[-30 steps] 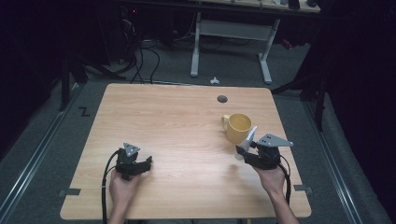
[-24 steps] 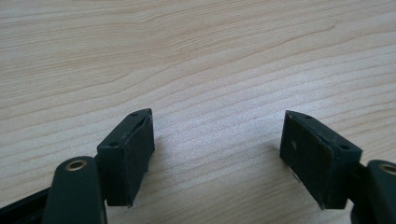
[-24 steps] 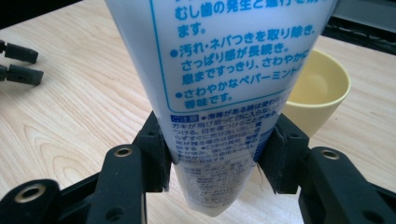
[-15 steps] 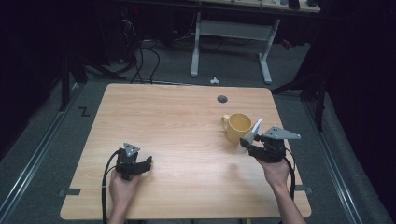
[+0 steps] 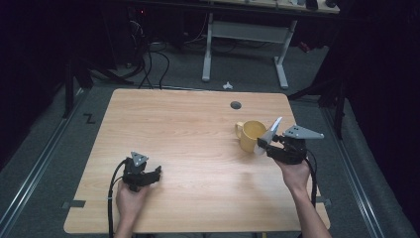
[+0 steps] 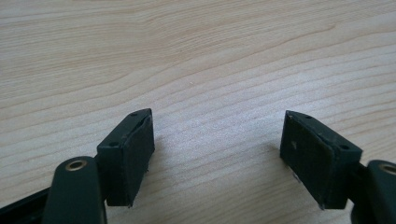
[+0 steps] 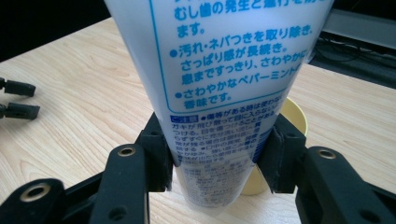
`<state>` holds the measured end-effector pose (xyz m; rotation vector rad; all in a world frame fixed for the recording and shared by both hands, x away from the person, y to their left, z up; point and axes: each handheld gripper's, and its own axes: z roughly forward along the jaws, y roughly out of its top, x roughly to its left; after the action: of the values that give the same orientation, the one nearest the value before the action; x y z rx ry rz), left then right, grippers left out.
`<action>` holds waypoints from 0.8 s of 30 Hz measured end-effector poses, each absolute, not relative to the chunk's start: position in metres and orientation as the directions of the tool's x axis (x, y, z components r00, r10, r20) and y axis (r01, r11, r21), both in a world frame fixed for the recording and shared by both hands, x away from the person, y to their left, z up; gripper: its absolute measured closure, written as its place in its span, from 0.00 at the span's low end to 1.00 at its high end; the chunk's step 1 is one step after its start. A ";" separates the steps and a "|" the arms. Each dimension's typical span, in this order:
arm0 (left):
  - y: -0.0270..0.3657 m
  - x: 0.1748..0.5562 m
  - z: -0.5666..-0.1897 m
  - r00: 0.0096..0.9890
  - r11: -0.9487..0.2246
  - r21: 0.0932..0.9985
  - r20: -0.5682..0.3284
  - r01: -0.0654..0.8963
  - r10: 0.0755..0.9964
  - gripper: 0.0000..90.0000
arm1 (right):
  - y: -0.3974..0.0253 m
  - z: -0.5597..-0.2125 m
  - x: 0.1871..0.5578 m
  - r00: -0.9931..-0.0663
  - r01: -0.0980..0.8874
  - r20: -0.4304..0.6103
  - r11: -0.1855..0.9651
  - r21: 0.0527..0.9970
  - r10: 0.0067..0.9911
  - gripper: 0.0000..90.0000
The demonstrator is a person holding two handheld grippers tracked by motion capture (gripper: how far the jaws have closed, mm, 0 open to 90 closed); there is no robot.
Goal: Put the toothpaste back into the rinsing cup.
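My right gripper (image 7: pixel 215 163) was clamped on a white tube (image 7: pixel 219 70) printed with blue Japanese text, the jaws pinching it across its lower, narrowing part, with the tube's wider end pointing up and away at 12 o'clock in the right gripper view. Directly behind the tube sat the yellow mug (image 7: pixel 294 121), its rim peeking out at about 2 o'clock of the jaws. From the high view the tube (image 5: pixel 267 135) slanted beside the mug (image 5: pixel 251 135), just at its 3 o'clock side, apparently not yet over the opening. My left gripper (image 5: pixel 141 173) rested low over the wooden table (image 5: pixel 188 129), well apart at 8 o'clock from the mug, its jaws spread with nothing between them. Risks as I judged them: the tube is soft and tapered, so it could slide through the pads; a low swing could clip the rim and tip the mug.
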<state>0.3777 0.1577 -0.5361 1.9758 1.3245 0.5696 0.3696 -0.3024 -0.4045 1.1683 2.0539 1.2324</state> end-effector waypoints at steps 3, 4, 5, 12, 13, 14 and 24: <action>0.158 0.378 -0.536 0.386 -0.250 0.740 -0.014 0.624 0.922 0.29 | -0.304 -0.402 0.373 -0.520 0.427 0.028 0.231 0.874 0.854 0.58; 0.158 0.378 -0.536 0.386 -0.250 0.741 -0.014 0.624 0.922 0.29 | -0.304 -0.401 0.374 -0.520 0.426 0.025 0.234 0.874 0.854 0.58; 0.158 0.378 -0.536 0.386 -0.250 0.740 -0.014 0.624 0.922 0.29 | -0.304 -0.401 0.375 -0.518 0.426 0.025 0.232 0.874 0.855 0.58; 0.158 0.378 -0.536 0.386 -0.250 0.741 -0.014 0.624 0.922 0.29 | -0.304 -0.395 0.383 -0.508 0.421 0.019 0.228 0.878 0.861 0.58; 0.158 0.378 -0.536 0.386 -0.250 0.741 -0.014 0.624 0.922 0.29 | -0.304 -0.395 0.384 -0.505 0.421 0.017 0.229 0.877 0.863 0.58; 0.158 0.378 -0.536 0.386 -0.250 0.741 -0.014 0.624 0.922 0.29 | -0.304 -0.394 0.386 -0.501 0.419 0.009 0.233 0.877 0.865 0.58; 0.158 0.378 -0.536 0.386 -0.248 0.741 -0.017 0.625 0.922 0.29 | -0.304 -0.388 0.399 -0.489 0.418 0.003 0.231 0.879 0.872 0.58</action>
<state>0.3777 0.1578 -0.5360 1.9747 1.3247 0.5663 0.3985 -0.3037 -0.3885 1.1806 2.0107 1.1984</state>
